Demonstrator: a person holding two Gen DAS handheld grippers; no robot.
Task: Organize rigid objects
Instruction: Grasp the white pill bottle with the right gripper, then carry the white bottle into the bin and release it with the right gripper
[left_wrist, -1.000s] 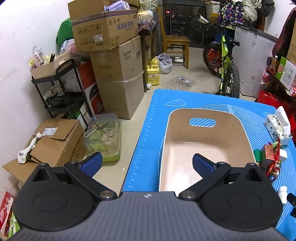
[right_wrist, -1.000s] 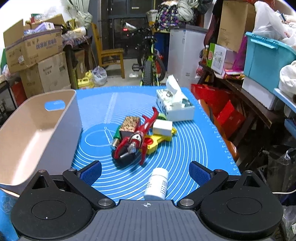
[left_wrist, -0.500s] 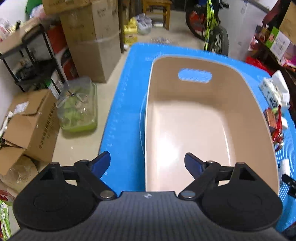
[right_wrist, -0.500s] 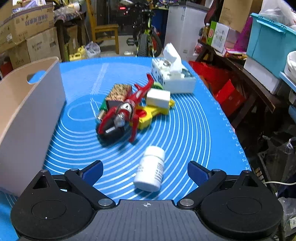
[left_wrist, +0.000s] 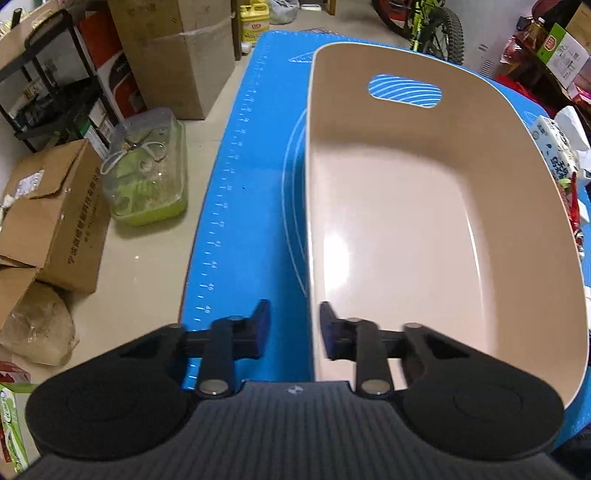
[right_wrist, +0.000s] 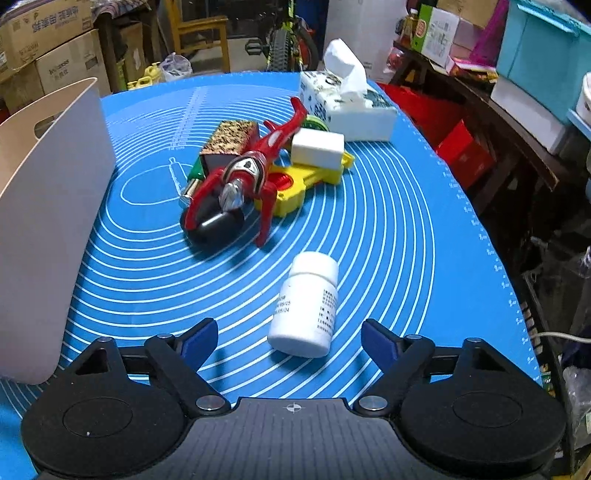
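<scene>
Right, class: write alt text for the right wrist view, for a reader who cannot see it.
A white pill bottle lies on its side on a blue mat, just ahead of the right tool, whose jaws are closing with a gap on each side. Beyond it sit a red toy, other small items and a tissue box; a beige bin stands left.

floor: cardboard boxes (left_wrist: 173, 51) (stacked) | clear lidded tub (left_wrist: 147, 173) | back — bicycle (right_wrist: 284, 44), wooden chair (right_wrist: 199, 29)

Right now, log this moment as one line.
left gripper: closing astride beige bin wall | right gripper: closing around lying white bottle, not touching | bin empty
</scene>
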